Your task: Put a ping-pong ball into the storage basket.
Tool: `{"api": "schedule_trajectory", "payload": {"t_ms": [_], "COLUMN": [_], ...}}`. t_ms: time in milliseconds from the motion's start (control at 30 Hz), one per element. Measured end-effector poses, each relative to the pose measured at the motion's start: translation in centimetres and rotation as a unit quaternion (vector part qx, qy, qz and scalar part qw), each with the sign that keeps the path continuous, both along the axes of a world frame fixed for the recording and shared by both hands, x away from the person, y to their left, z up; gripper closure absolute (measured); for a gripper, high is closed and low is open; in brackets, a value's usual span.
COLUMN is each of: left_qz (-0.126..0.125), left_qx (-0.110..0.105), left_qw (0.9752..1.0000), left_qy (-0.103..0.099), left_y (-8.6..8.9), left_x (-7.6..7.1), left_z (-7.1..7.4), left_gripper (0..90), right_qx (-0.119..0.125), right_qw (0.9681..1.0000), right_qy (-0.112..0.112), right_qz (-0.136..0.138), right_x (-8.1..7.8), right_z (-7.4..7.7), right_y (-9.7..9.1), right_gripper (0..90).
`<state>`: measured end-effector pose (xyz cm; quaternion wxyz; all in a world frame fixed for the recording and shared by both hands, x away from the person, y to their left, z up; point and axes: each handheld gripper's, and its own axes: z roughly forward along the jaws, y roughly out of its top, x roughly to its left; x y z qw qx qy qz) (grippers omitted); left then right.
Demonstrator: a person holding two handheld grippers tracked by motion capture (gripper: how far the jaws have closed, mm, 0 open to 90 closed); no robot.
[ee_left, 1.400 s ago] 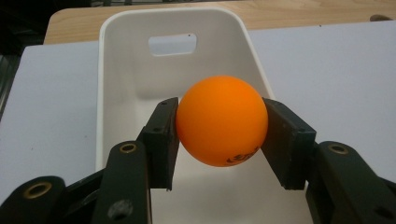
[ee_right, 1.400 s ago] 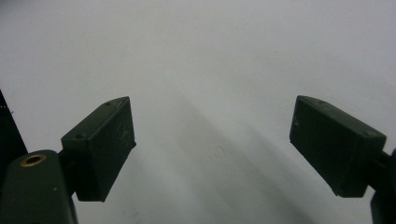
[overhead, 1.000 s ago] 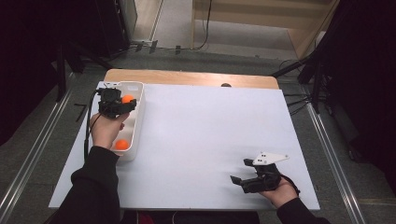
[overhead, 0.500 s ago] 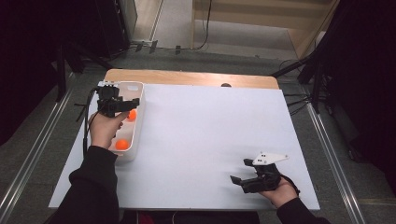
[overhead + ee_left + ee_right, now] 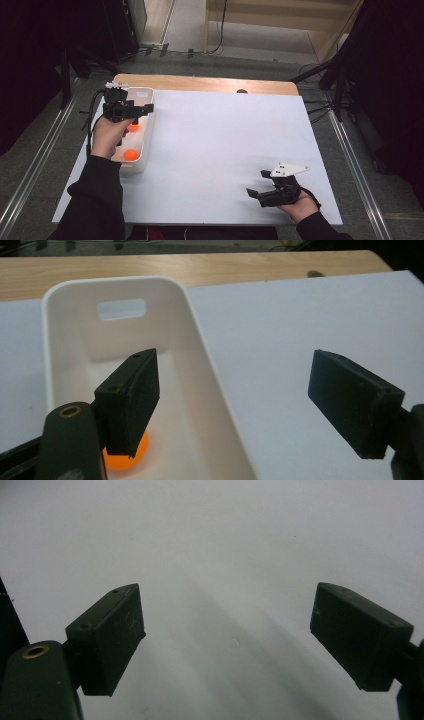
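White sheeting (image 5: pixel 215 150) covers a wooden table (image 5: pixel 210 84) ringed by dark curtains and grey floor, where a person seated at the near edge works with a handheld gripper in each hand. At the table's left side, the left gripper (image 5: pixel 142 108) hangs over a white plastic bin (image 5: pixel 145 145), its jaws just opened and standing apart with nothing between them. Two orange balls lie inside the bin: one orange ball (image 5: pixel 133 127) just under the gripper and a second orange ball (image 5: pixel 131 154) nearer the person. In the left gripper view, one jaw hangs over the bin's inside, above an orange ball (image 5: pixel 125 457) resting on the bin floor, while the other jaw hangs past the bin's rim (image 5: pixel 200 340), over the white sheet. At the near right corner, well apart from the bin, the right gripper (image 5: pixel 255 194) rests low over the sheet, a grey three-cornered plate on top, its jaws spread wide and empty above bare white surface (image 5: pixel 225 555).
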<state>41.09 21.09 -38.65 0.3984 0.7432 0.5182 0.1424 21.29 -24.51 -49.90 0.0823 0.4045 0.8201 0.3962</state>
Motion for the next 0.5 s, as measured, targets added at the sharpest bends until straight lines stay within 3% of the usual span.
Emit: {"api": "schedule_trajectory", "payload": {"t_ms": [167,267,367,500], "left_qz": [-0.044,-0.076,-0.101,-0.131], "left_qx": [-0.009,-0.022,-0.005,-0.016], "left_qw": [0.9989,0.9968,0.9948,0.9910], "left_qy": [-0.011,-0.010,-0.016,-0.021], "left_y": [-0.7,-1.1,-1.8,-2.7], "left_x": [-0.6,-1.0,-1.5,-2.1], "left_z": [0.8,1.4,1.9,2.2], "left_gripper": [21.4,21.4,21.5,21.4], "right_qx": [0.000,-0.001,0.000,0.001], "right_qw": [1.0000,1.0000,1.0000,1.0000], "right_qy": [-0.001,-0.003,0.000,0.000], "right_qz": [0.001,0.003,0.001,0.001], "right_x": [0.0,0.0,0.0,-0.1], "right_z": [0.0,0.0,0.0,0.1], "right_y": [0.1,0.1,0.1,0.0], "right_gripper": [12.6,12.6,12.6,12.6]}}
